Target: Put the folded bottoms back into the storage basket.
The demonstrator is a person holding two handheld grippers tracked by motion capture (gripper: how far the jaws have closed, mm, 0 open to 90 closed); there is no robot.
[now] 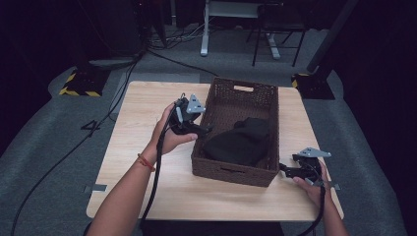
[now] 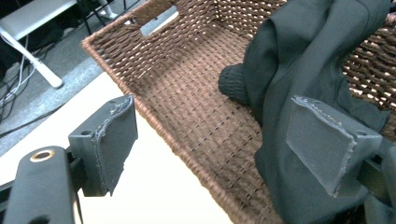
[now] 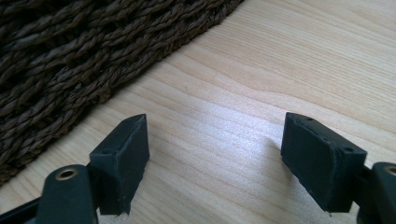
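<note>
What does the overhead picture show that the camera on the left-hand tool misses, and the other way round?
The high view alone takes in the whole table, both hands, the right gripper beside the basket's near corner, and the floor with its cables.

The left gripper view alone gives a close look at the basket's woven bottom and at the left gripper with its jaws wide apart and nothing pinched between them.

Both show the brown basket and the dark cloth lying inside it.

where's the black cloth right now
In the high view the black cloth lies inside the basket, toward its near right end, between the left gripper and the right gripper.
</note>
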